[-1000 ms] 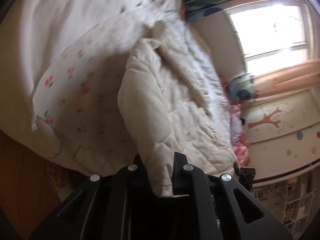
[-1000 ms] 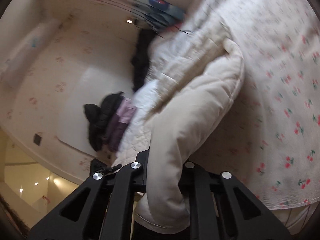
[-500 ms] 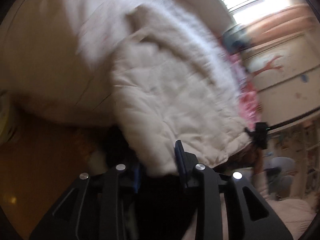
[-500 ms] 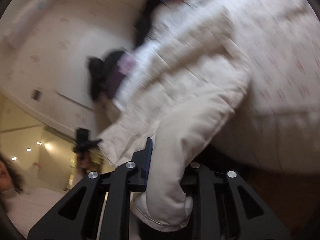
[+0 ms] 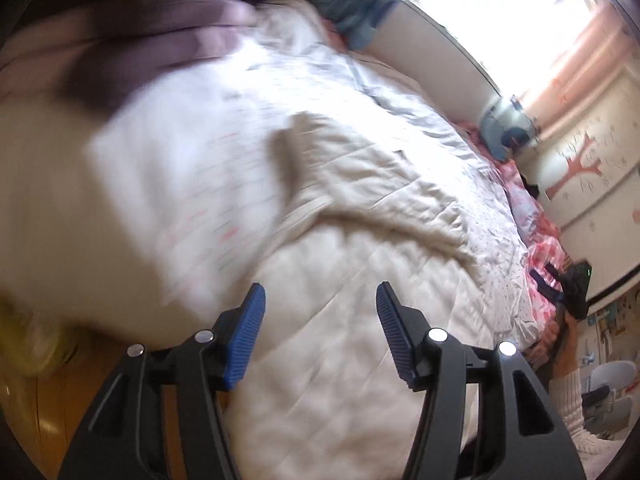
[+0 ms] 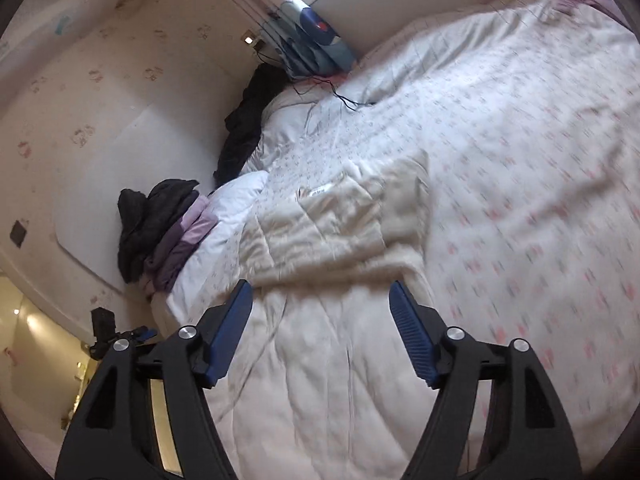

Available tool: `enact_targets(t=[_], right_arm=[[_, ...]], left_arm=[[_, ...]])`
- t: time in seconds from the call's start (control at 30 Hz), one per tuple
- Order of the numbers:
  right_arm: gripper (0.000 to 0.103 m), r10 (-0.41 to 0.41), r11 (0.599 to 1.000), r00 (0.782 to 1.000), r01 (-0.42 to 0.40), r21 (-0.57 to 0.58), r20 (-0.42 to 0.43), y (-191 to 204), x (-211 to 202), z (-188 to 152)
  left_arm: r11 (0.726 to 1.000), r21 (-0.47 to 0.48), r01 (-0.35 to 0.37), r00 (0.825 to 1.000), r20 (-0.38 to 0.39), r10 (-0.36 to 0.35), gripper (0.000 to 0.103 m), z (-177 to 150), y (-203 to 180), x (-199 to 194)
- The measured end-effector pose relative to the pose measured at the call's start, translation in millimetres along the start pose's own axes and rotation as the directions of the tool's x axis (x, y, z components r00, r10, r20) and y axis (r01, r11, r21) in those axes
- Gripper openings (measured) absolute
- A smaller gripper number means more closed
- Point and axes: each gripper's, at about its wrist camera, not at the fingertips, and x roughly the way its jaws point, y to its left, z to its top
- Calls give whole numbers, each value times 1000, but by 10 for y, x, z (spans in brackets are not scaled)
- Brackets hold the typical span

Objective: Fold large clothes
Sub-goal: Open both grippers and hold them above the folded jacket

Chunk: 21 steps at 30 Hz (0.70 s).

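Observation:
A cream quilted jacket [image 5: 360,280] lies spread on the bed, with its lower part hanging toward the near edge. It also shows in the right wrist view [image 6: 332,288]. My left gripper [image 5: 320,312] is open and empty, just above the jacket's near part. My right gripper [image 6: 320,312] is open and empty too, over the jacket's near part. The blue pads [image 6: 412,332] of both grippers are bare. The left view is blurred.
The bed has a white cover with small red flowers [image 6: 520,184]. Folded purple and black clothes [image 6: 168,232] are stacked at the bed's far left corner by the wall. A blue pillow [image 6: 316,40] leans at the headboard. Wood floor [image 5: 44,408] shows below the bed edge.
Both grippers held the jacket's edge and lifted it; now both have opened and let it go. The jacket lies flat on the bed.

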Motion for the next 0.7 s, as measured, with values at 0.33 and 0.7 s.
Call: enact_targets(t=[0.33, 0.7], right_arm=[[69, -233, 970, 958, 241, 30, -168, -138, 1889, 441], [69, -317, 943, 926, 330, 31, -204, -300, 2084, 433]], left_arm=[[993, -29, 114, 991, 69, -112, 56, 1090, -711, 1736], [993, -116, 4, 999, -49, -10, 56, 1181, -440, 2351]])
